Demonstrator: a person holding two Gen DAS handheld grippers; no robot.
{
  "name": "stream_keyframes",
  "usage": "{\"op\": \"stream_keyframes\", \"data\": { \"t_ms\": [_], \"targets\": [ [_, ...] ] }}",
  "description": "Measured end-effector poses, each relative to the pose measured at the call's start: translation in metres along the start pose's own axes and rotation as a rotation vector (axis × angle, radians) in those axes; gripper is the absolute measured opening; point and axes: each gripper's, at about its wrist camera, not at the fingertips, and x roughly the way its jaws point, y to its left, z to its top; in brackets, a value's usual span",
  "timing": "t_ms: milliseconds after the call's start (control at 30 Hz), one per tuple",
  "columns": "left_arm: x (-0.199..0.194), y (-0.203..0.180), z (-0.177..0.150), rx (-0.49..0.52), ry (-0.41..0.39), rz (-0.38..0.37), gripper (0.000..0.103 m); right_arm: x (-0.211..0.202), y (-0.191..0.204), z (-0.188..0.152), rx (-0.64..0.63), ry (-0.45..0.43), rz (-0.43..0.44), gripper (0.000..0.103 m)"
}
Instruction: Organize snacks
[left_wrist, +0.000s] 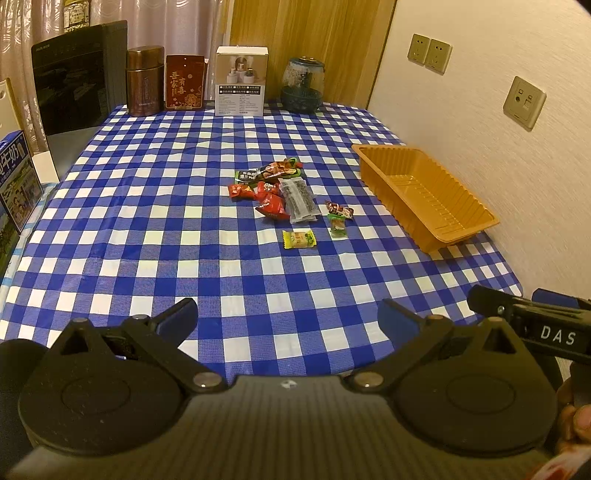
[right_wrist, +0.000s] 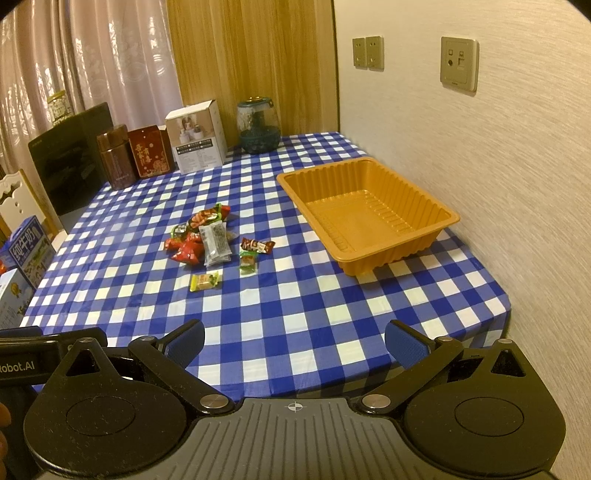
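Note:
Several wrapped snacks lie in a loose pile (left_wrist: 275, 188) (right_wrist: 205, 240) mid-table on the blue checked cloth. A yellow packet (left_wrist: 299, 239) (right_wrist: 205, 281), a green candy (left_wrist: 337, 224) (right_wrist: 246, 263) and a brown candy (left_wrist: 340, 209) (right_wrist: 257, 245) lie apart from the pile. An empty orange tray (left_wrist: 424, 192) (right_wrist: 365, 210) stands at the right by the wall. My left gripper (left_wrist: 288, 319) and right gripper (right_wrist: 293, 341) are both open and empty, near the table's front edge, well short of the snacks.
Along the back stand a brown tin (left_wrist: 144, 81), a red box (left_wrist: 184, 82), a white box (left_wrist: 241, 85) and a glass jar (left_wrist: 303, 86). A black appliance (left_wrist: 70, 85) and milk cartons (left_wrist: 16, 184) are at the left. The wall (right_wrist: 517, 166) runs along the right.

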Motion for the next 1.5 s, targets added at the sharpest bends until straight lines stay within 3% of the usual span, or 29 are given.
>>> {"op": "stream_keyframes", "data": {
  "t_ms": [933,1133,1500],
  "targets": [
    [0.001,0.0,0.0,0.002,-0.002,0.0,0.103,0.004,-0.001,-0.001,0.006,-0.001,-0.002,0.103],
    [0.021,0.014,0.005,-0.015,0.017,0.007,0.103,0.027,-0.011,-0.002,0.027,0.011,-0.001,0.103],
    [0.092,0.045,0.022,-0.053,0.027,0.016,0.103,0.096,-0.008,0.011,0.045,0.003,0.021,0.102]
  ]
}}
